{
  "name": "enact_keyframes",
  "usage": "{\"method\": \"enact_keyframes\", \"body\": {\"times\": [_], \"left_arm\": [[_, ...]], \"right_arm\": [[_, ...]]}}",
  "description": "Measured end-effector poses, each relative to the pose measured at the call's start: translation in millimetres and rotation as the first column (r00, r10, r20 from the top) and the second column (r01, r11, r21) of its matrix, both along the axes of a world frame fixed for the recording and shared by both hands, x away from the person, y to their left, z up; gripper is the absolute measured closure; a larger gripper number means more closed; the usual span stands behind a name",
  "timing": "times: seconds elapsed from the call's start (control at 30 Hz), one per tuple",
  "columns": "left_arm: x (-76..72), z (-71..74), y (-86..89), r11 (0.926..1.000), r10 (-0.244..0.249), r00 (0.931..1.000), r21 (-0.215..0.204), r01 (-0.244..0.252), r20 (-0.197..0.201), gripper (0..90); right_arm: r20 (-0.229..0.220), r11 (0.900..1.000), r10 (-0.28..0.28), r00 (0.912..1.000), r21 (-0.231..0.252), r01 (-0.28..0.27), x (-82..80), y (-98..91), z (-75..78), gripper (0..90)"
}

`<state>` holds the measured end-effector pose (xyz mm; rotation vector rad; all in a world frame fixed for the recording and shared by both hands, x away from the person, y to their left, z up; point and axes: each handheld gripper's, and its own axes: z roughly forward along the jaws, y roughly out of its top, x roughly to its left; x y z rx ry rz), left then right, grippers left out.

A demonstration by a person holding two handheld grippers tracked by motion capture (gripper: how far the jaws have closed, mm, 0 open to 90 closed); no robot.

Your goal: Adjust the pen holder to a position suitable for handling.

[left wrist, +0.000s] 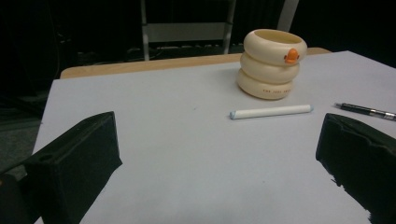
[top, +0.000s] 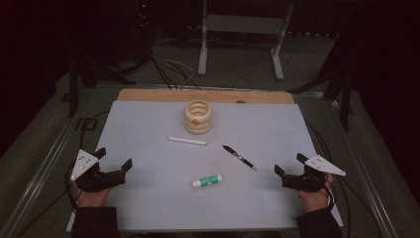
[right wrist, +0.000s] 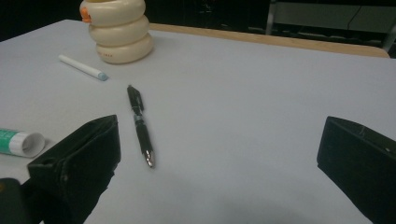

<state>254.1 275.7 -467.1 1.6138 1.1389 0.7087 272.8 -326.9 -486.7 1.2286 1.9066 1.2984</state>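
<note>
A cream ringed cup (top: 198,117) with an orange mark stands near the far middle of the white mat (top: 148,198). In front of it lie a white marker (top: 187,141), a black pen (top: 239,157) and a green-and-white glue stick (top: 206,181). My left gripper (top: 115,160) rests open at the mat's near left edge, nothing between its jaws. My right gripper (top: 290,164) rests open at the near right. The left gripper view faces the cup (left wrist: 272,63) and marker (left wrist: 271,112). The right gripper view faces the pen (right wrist: 140,125), with the glue stick (right wrist: 21,142) at its left.
The mat lies on a wooden board (top: 205,95) set on a dark table. Cables (top: 171,69) trail on the floor behind, near a grey metal stand (top: 242,29). Cables also hang from both grippers at the table's sides.
</note>
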Motion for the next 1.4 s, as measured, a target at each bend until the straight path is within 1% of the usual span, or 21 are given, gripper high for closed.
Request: {"method": "enact_keyframes", "body": {"times": [0.33, 0.4, 0.7, 0.8, 0.87, 1.0, 1.07, 1.17, 1.2, 1.27, 1.4], "left_arm": [[0.0, 0.3, -3.6, 1.0, -0.002, 1.0, 0.01, 0.002, -0.009, 0.1], [0.0, 0.7, -3.8, 1.0, 0.002, 1.0, 0.004, -0.002, -0.009, 0.1], [-0.7, 7.3, -7.3, 0.9999, -0.004, 1.0, 0.016, 0.004, 0.006, 0.1], [0.6, 9.9, -8.3, 0.9999, -0.009, 0.9999, 0.011, 0.009, 0.007, 0.1], [1.6, 12.0, -9.3, 0.9998, -0.012, 0.9999, 0.019, 0.012, 0.009, 0.1], [4.7, 16.1, -11.1, 0.9996, -0.023, 0.9997, 0.017, 0.022, 0.011, 0.1], [6.7, 18.5, -12.1, 0.9991, -0.032, 0.9994, 0.028, 0.032, 0.01, 0.1], [11.1, 21.7, -14.7, 0.9986, -0.043, 0.999, 0.032, 0.042, 0.012, 0.2], [13.0, 22.7, -15.7, 0.9982, -0.047, 0.9988, 0.037, 0.046, 0.01, 0.2], [16.9, 24.5, -18.0, 0.9975, -0.054, 0.9985, 0.046, 0.054, 0.003, 0.2], [23.6, 29.2, -21.7, 0.997, -0.072, 0.9974, 0.029, 0.071, 0.005, 0.1]], "right_arm": [[0.007, 1.0, 0.002, 1.0, 0.006, -0.002, 1.2, 1.6, 0.0, 0.0], [0.007, 1.0, 0.0, 1.0, 0.01, 0.0, 1.8, 1.2, -0.1, 0.0], [0.009, 0.9996, 0.003, 1.0, 0.028, -0.003, -0.7, -1.6, 2.2, 0.0], [0.009, 0.9993, 0.003, 1.0, 0.037, -0.003, -1.8, -2.0, 3.3, 0.0], [0.012, 0.9994, 0.005, 0.9999, 0.034, -0.006, -2.3, -1.6, 3.8, 0.0], [0.012, 0.9993, 0.01, 0.9999, 0.035, -0.01, -3.7, -1.1, 4.1, 0.0], [0.015, 0.9992, 0.01, 0.9998, 0.038, -0.011, -4.3, -1.5, 4.5, 0.0], [0.015, 0.999, 0.006, 0.9999, 0.043, -0.007, -4.3, -1.8, 4.4, 0.0], [0.01, 0.9984, 0.007, 0.9999, 0.056, -0.007, -3.9, -1.8, 3.8, 0.0], [0.006, 0.9981, 0.009, 0.9999, 0.061, -0.009, -3.9, -1.6, 3.5, 0.0], [0.008, 0.9984, 0.005, 1.0, 0.057, -0.006, -3.7, -1.0, 3.2, 0.0]]}}
